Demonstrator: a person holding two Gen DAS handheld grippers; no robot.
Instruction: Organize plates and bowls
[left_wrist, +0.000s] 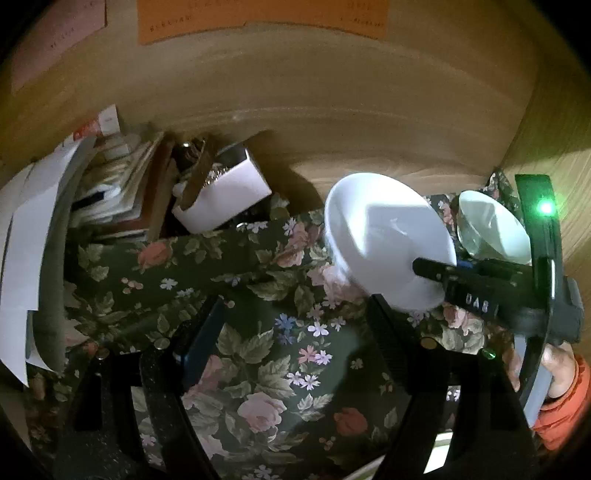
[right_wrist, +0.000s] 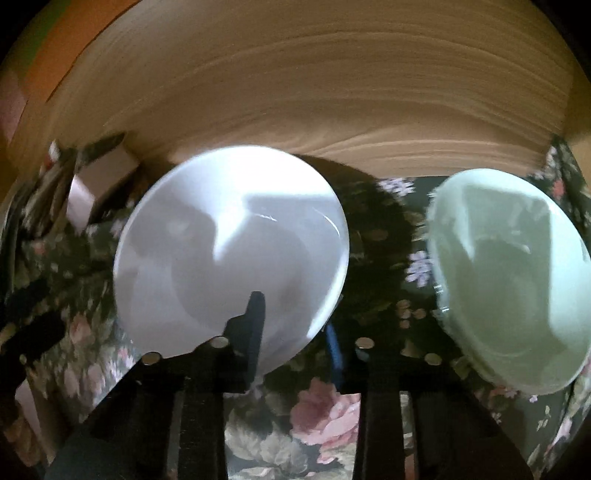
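Note:
A white bowl (left_wrist: 384, 229) (right_wrist: 221, 240) sits tilted on the floral tablecloth (left_wrist: 258, 295), near the wooden back wall. My right gripper (right_wrist: 295, 317) (left_wrist: 443, 273) is shut on its near rim, one finger inside the bowl and the blue-padded finger (right_wrist: 332, 347) outside. A pale green bowl (right_wrist: 509, 280) (left_wrist: 491, 229) stands just right of the white one, apart from it. My left gripper (left_wrist: 291, 325) hangs open over bare cloth, to the left of and nearer than the white bowl, with nothing between its fingers.
A pile of papers and books (left_wrist: 110, 192) and a white box (left_wrist: 229, 195) crowd the back left. A wooden wall (left_wrist: 332, 110) closes off the back and the right side. A hand in an orange sleeve (left_wrist: 565, 398) holds the right gripper.

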